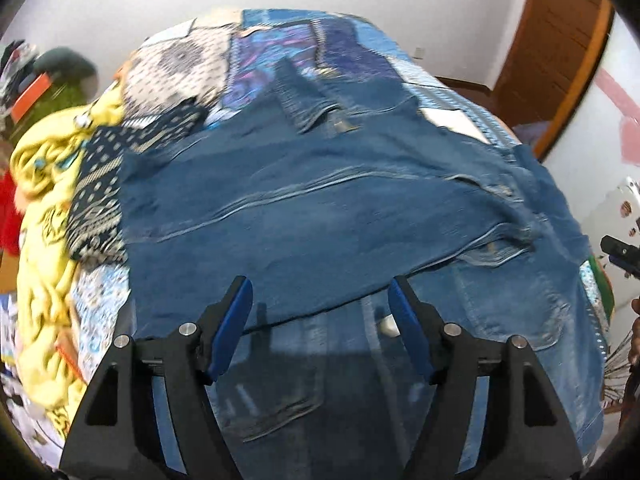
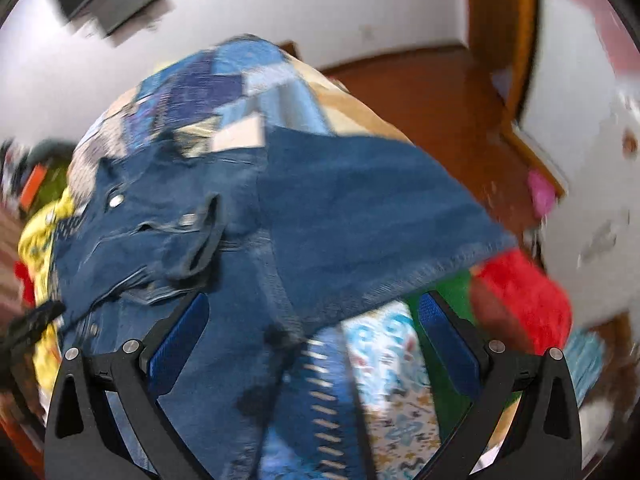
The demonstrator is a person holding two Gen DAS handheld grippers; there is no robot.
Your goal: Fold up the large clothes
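A pair of blue denim jeans (image 1: 320, 208) lies spread across the bed, one leg folded over the rest. My left gripper (image 1: 320, 300) is open and empty, hovering just above the near edge of the folded leg. In the right wrist view the jeans (image 2: 340, 216) show their waistband and metal button at the left and a leg hem at the right. My right gripper (image 2: 314, 312) is open and empty above the jeans' near edge. The right gripper also shows at the far right edge of the left wrist view (image 1: 620, 256).
A blue patchwork bedspread (image 1: 280, 48) covers the bed. A yellow garment (image 1: 44, 240) and a dark patterned cloth (image 1: 96, 200) are piled at the left. A red item (image 2: 524, 304) and a green one (image 2: 452, 296) lie at the bed's right edge. A wooden door (image 1: 552, 48) stands beyond.
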